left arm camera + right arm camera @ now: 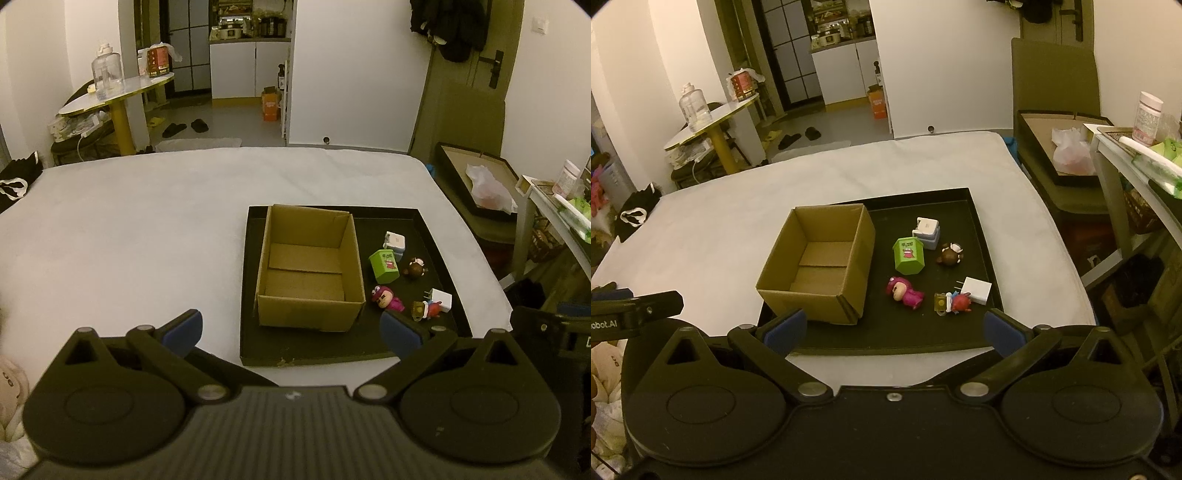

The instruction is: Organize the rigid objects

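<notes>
Six small toys, among them a green hexagonal box [908, 255] and a pink figurine [904, 292], lie beside an empty cardboard box [816, 266] in a black tray [979, 229] on a white bed [720, 229], ahead of both tools, left [291, 330] and right [894, 332], fingers spread apart, holding nothing.

Each handheld gripper, the left gripper [291, 330] and the right gripper [893, 332], is matte black plastic with a ribbed central body, two round discs at 4 and 8 o'clock, and triangular cut-outs above them. Silver screw heads mark the pivots of the angled link arms, which end in blue-padded fingers [186, 328]. In the right wrist view, white lettering ending "obot.AI" shows at 9 o'clock
</notes>
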Available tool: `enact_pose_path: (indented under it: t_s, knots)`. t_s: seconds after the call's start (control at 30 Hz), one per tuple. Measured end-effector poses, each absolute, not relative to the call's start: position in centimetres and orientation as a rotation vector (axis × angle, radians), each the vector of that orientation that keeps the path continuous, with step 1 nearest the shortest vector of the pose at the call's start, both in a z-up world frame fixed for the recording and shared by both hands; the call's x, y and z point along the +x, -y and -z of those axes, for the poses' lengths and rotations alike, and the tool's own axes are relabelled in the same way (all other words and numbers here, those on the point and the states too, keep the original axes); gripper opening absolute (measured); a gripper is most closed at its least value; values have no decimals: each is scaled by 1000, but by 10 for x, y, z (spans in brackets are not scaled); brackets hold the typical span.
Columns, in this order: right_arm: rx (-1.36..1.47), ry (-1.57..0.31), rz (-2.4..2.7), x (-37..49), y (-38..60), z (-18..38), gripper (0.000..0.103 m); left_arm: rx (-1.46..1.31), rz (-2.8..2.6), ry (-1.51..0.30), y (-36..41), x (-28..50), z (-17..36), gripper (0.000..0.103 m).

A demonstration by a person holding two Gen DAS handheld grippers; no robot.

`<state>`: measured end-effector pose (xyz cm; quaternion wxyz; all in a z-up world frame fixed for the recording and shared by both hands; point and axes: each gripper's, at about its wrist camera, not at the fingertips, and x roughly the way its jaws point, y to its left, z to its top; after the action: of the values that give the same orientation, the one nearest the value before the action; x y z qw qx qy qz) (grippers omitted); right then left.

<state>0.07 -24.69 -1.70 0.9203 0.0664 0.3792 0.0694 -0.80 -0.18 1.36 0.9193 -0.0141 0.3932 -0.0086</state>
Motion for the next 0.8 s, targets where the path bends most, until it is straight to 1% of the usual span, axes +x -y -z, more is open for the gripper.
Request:
enact_pose_path:
  t_s: [0.53,0.8]
  knots:
    - [139,-796,-121,8,250,21,103,-2,25,-828,5,1,-5,102]
    - [160,-814,-98,24,258,36,103,6,2,-851,1,20,8,102]
